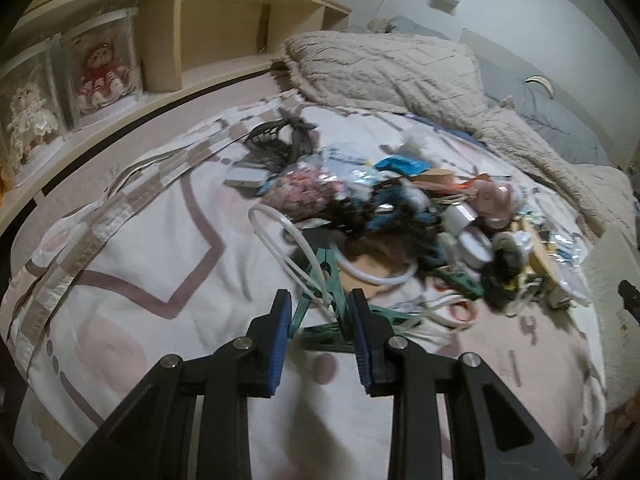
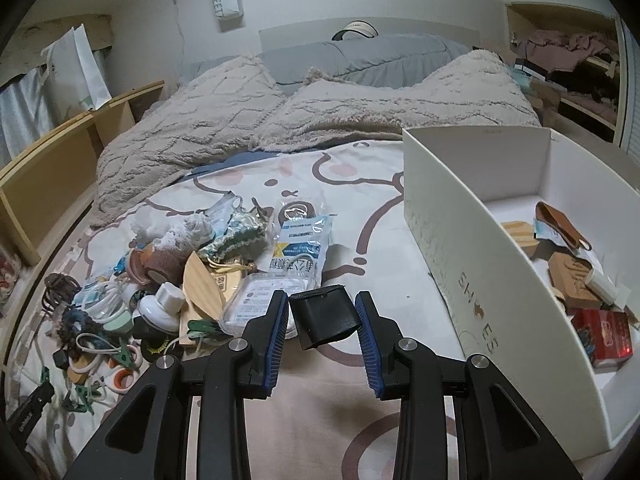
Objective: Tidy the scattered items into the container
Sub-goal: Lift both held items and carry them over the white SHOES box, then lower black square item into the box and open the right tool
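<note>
A heap of scattered small items (image 1: 400, 216) lies on the patterned bedsheet; it also shows at the left of the right wrist view (image 2: 180, 276). My left gripper (image 1: 320, 312) is closed on a green clothes peg (image 1: 332, 280) with a white cable loop (image 1: 280, 236) through it, at the near edge of the heap. My right gripper (image 2: 322, 312) holds a small black box-like object (image 2: 326, 316) between its blue pads, above the sheet. The white shoe box (image 2: 460, 248) stands to its right and holds several items, among them a red packet (image 2: 604, 338).
A fluffy beige blanket (image 2: 280, 120) and grey pillows (image 2: 360, 60) lie at the far end of the bed. A wooden shelf unit (image 1: 208, 32) with boxed dolls (image 1: 102, 68) runs along the left. An open wardrobe (image 2: 568, 60) is at the far right.
</note>
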The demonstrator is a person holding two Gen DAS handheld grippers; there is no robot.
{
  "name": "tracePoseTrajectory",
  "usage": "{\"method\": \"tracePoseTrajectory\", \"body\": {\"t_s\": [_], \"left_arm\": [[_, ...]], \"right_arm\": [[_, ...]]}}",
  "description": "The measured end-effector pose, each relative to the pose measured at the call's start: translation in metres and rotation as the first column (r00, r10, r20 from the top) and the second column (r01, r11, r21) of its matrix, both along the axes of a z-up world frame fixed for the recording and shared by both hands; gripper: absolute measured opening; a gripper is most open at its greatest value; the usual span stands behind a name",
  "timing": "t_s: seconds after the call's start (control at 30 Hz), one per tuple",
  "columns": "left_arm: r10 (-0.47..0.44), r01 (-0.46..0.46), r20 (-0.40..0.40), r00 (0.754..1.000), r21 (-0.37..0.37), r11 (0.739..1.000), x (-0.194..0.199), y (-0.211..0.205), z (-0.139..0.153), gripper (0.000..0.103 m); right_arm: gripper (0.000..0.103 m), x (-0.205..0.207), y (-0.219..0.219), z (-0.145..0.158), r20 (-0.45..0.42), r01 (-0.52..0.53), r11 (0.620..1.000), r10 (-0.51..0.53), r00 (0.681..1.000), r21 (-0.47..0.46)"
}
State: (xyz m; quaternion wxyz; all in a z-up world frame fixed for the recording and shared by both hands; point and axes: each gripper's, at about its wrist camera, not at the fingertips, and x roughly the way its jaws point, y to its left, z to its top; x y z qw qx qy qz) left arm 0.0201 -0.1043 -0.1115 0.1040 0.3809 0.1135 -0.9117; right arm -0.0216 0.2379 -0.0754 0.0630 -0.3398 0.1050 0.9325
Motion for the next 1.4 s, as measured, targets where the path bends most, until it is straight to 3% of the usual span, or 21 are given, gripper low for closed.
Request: {"method": "tracePoseTrajectory", "body": {"t_s": [0.33, 0.73, 1.1, 1.4], "left_arm": [[-0.143, 0.143, -0.11, 0.984, -0.006, 0.99, 0.003, 0.056, 0.048, 0.029], [-0.329, 0.332, -0.209, 0.921, -0.021, 0.943, -0.001, 0.14, 0.095, 0.029], [-0.469, 0.479, -0.266, 0.842, -0.03, 0.877, -0.007, 0.214, 0.123, 0.029], [-0.58, 0.595, -0.285, 0.763, -0.041, 0.803, -0.01, 0.276, 0.137, 0.029]], "right_arm": [[0.035, 0.014, 0.008, 0.028, -0.07, -0.014, 0.999, 0.016, 0.997, 0.032], [0.035, 0.041, 0.04, 0.066, -0.179, 0.047, 0.994, -0.028, 0.983, 0.103], [0.035, 0.064, 0.1, 0.081, -0.224, 0.189, 0.979, -0.166, 0.96, 0.082], [0.035, 0.076, 0.15, 0.08, -0.219, 0.311, 0.95, -0.297, 0.929, 0.03]]}}
